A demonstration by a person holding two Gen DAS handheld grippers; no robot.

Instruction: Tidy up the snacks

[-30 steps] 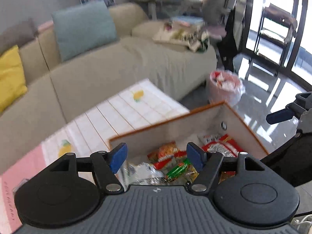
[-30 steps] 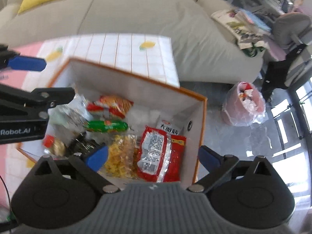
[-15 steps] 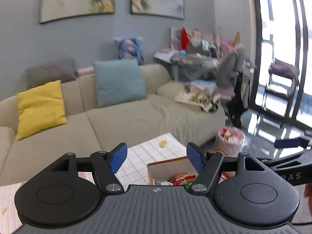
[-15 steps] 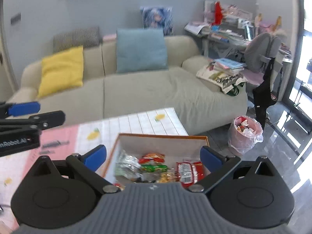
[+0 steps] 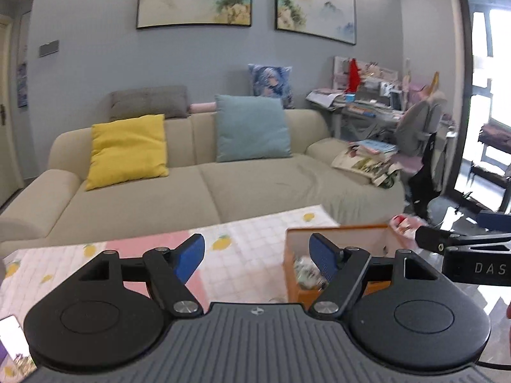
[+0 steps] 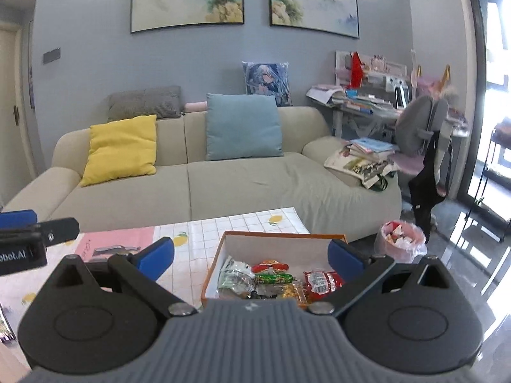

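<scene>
An orange box with a white inside stands at the right end of the low table. Several snack packets lie in it: a red packet, a green one and a silvery bag. My right gripper hovers back from and above the box, open and empty. My left gripper hangs left of the box; its jaws are opening with nothing between them. In the left wrist view, one of the right gripper's fingers reaches in from the right edge.
A beige sofa with yellow and blue cushions runs behind the table. A pink-lined waste bin stands on the floor right of the box. A cluttered desk and chair fill the right. A phone lies at the table's near left.
Both grippers have drawn back and up from over the box and tipped toward level, so sofa and wall now fill the views. The left jaws stand slightly wider.
</scene>
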